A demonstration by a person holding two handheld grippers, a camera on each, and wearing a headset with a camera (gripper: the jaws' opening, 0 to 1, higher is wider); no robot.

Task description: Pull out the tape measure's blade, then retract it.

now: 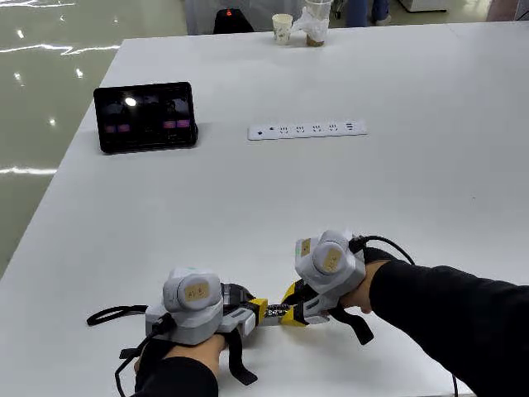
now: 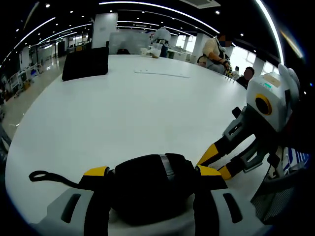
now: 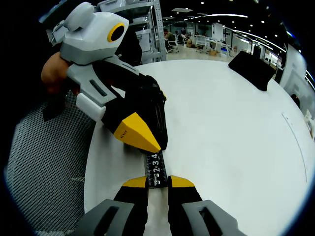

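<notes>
The black tape measure (image 2: 152, 189) sits near the table's front edge, and my left gripper (image 2: 152, 173) is shut on its body, yellow tips on either side. Its wrist strap (image 2: 44, 176) trails to the left. A short length of blade (image 3: 156, 169), with the numbers 2 to 4 showing, is out of the case. My right gripper (image 3: 158, 183) is shut on the end of that blade. In the head view the left gripper (image 1: 248, 308) and the right gripper (image 1: 289, 311) face each other tip to tip, with the blade (image 1: 274, 312) between them.
A dark tablet (image 1: 145, 116) stands at the back left and a white power strip (image 1: 307, 130) lies mid-table. Paper cups (image 1: 283, 27) stand at the far edge. The white table (image 1: 397, 190) is bare to the right. People sit beyond the far end (image 2: 216, 51).
</notes>
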